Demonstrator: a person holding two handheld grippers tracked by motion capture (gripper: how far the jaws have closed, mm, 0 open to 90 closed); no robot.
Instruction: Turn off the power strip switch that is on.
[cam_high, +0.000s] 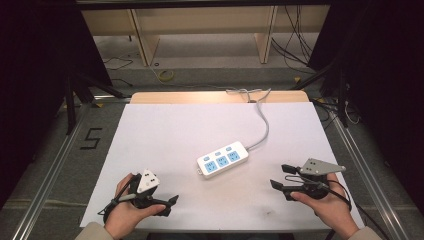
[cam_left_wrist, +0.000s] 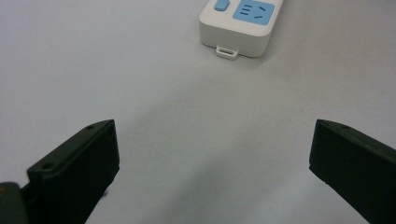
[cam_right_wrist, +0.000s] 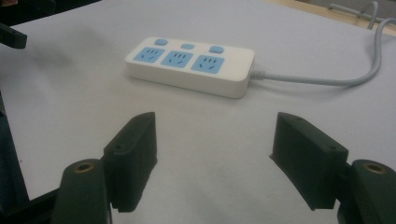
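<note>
A: High view: power strip (cam_high: 222, 160) lies mid-table, between both grippers, untouched.

B: Left gripper (cam_high: 169, 204) and right gripper (cam_high: 278, 176) gape empty. Looks like the approach; next, reach inward.

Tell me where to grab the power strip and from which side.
Grip the power strip across its narrow width, pads on the two long side walls, probably near the middle. It lies flat, sockets up, so come from above. Avoid the end where the cable exits. The right gripper is open, nothing between its jaws, and faces a long side, so it seems well placed.
</note>
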